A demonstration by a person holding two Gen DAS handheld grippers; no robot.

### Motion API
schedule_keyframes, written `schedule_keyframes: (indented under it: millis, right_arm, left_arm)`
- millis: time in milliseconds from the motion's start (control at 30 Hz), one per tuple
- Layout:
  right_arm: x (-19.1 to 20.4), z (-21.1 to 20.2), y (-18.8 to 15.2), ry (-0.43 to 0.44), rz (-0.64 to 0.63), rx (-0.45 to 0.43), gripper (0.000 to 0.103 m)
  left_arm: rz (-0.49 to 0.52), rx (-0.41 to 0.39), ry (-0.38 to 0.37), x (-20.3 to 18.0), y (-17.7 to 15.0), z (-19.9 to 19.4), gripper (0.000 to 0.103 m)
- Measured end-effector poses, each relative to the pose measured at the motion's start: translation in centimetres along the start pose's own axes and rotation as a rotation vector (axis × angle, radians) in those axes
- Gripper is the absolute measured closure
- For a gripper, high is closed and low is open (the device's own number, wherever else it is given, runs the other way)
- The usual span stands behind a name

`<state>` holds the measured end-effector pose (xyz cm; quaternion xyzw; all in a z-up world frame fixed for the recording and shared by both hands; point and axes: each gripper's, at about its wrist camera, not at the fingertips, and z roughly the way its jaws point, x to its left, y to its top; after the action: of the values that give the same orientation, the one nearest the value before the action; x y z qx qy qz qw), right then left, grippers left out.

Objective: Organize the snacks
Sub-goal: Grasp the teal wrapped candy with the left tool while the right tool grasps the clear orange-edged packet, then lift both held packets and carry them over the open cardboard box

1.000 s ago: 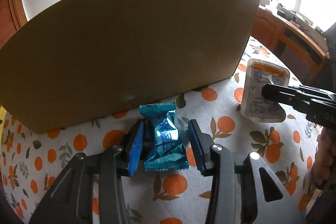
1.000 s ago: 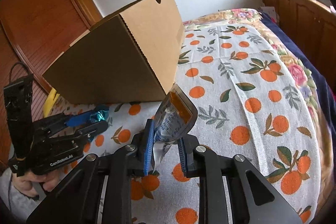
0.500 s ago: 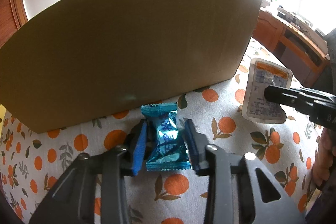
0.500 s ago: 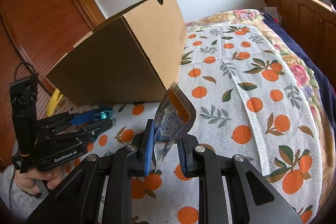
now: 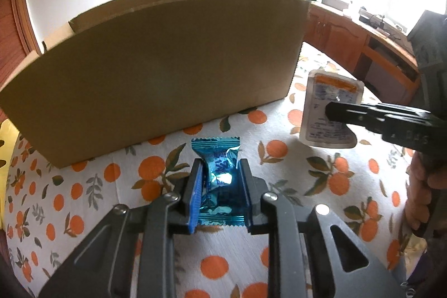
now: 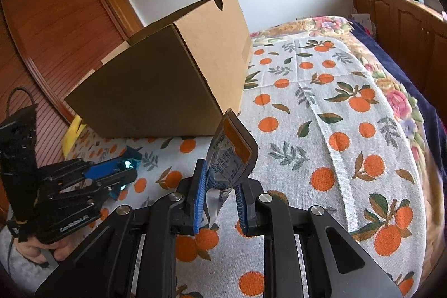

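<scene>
Left wrist view puts the cardboard box (image 5: 156,69) across most of the frame, its near wall rising well above both grippers and its open top barely showing. That wall looks like the main hazard: either snack has to clear the rim, and a low carry would likely butt the packet against the cardboard and knock it loose.

Second risk, I judge, is the grip itself. The left gripper (image 5: 219,189) is closed narrow on the blue foil snack packet (image 5: 220,172), pinching slippery, crinkled wrapper whose ends stick out past the pads; it could slide out. Whether it has left the cloth I cannot tell. The right gripper (image 6: 219,194) is closed on the lower part of a white pouch with an orange band (image 6: 232,155), held off the surface and curling over above the pads, so it may flop or twist during the lift. With both grippers near each other beside the box's corner, they might collide at the opening.

Underneath is a soft cloth printed with oranges and leaves (image 6: 329,113), spread over a floral bedcover (image 6: 402,99). Wooden cabinets (image 6: 405,24) and a louvred wooden door (image 6: 56,18) line the room.
</scene>
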<state>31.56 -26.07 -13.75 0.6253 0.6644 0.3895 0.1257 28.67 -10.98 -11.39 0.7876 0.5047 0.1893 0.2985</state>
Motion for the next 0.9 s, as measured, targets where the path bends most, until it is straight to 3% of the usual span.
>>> schedule_keyframes:
  millis: [333,900]
  right_arm:
    - [1.0,-2.8,-0.5,-0.022,-0.006,-0.021,0.086]
    - [7.3,-11.6,1.1,-0.061,-0.142,-0.119,0.085]
  left_arm:
    - [-0.003,-0.049,-0.009,-0.5,-0.1,-3.4,0.081]
    - [-0.013,-0.190,-0.007,-0.8,0.1,-12.9,0.081]
